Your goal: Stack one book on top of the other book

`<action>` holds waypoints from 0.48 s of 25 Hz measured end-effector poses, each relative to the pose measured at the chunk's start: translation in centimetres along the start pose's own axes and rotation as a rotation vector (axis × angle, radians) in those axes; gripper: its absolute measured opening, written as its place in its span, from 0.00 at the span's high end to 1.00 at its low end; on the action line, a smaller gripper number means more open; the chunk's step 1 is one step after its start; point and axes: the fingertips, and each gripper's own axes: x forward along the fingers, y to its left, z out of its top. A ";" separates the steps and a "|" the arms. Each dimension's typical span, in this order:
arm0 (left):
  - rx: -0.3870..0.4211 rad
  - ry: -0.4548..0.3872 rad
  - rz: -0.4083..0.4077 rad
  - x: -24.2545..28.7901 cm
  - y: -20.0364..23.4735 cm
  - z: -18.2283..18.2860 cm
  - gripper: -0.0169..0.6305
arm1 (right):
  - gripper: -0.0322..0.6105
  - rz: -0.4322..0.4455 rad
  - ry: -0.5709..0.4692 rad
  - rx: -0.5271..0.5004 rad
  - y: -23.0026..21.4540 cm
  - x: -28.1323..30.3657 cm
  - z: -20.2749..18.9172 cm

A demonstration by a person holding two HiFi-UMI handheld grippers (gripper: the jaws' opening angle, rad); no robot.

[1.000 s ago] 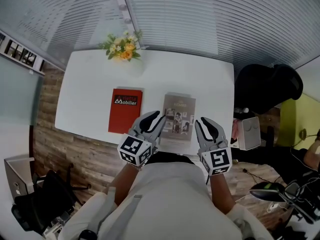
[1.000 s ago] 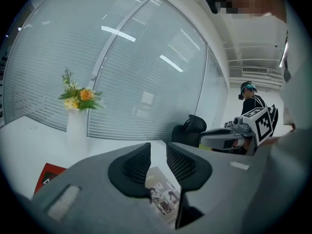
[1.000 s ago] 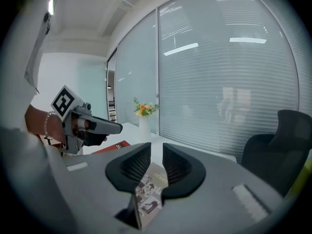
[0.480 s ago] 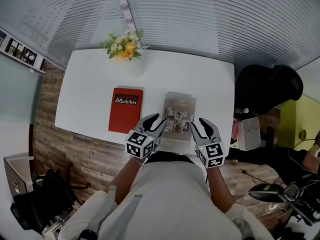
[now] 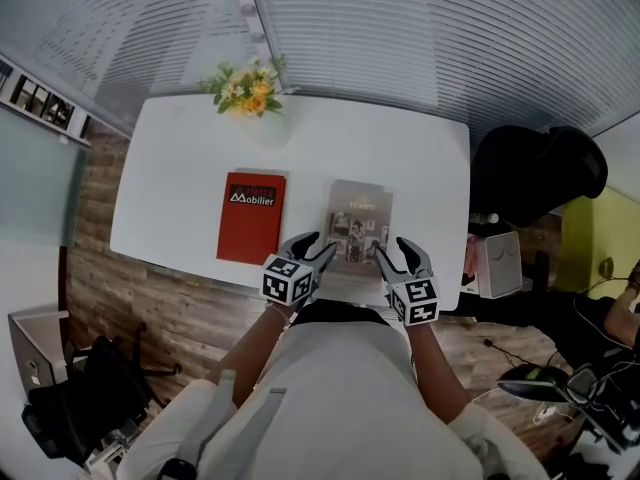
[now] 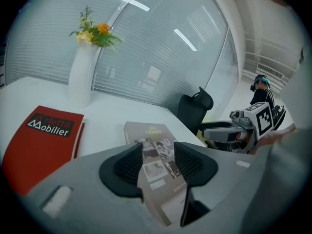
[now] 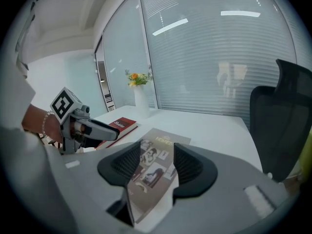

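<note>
Two books lie flat, side by side and apart, on the white table [image 5: 170, 183]. The red book [image 5: 250, 216] is on the left and the grey-brown picture-cover book [image 5: 358, 226] on the right. My left gripper [image 5: 315, 249] hovers open at the grey book's near left corner, and my right gripper [image 5: 393, 252] hovers open at its near right corner. In the left gripper view the grey book [image 6: 146, 135] shows through the gap of the left gripper [image 6: 158, 157], with the red book [image 6: 41, 135] to its left. The right gripper [image 7: 157, 162] also frames the grey book [image 7: 163, 145]. Neither holds anything.
A white vase of flowers [image 5: 252, 103] stands at the table's far edge. A black office chair [image 5: 540, 173] and a white box [image 5: 497, 265] sit to the right of the table. A person [image 6: 257, 95] stands far off in the room.
Both grippers have moved forward and down toward the near edge of the grey book and drawn closer together. The books have not moved.
</note>
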 end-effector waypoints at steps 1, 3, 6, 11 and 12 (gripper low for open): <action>-0.012 0.007 0.000 0.2 0.2 -0.5 0.64 | 0.61 0.002 0.010 0.006 0.0 0.2 -0.5; -0.026 0.025 0.001 0.6 0.4 -1.4 0.61 | 0.60 0.005 0.028 0.022 -0.1 0.5 -1.5; -0.041 0.053 0.003 1.2 0.8 -2.7 0.57 | 0.58 0.010 0.056 0.057 -0.3 1.0 -3.0; -0.069 0.095 0.010 2.1 1.5 -4.7 0.56 | 0.55 0.021 0.086 0.117 -0.6 1.9 -5.1; -0.077 0.104 0.009 2.3 1.6 -5.2 0.56 | 0.54 0.025 0.091 0.130 -0.6 2.1 -5.5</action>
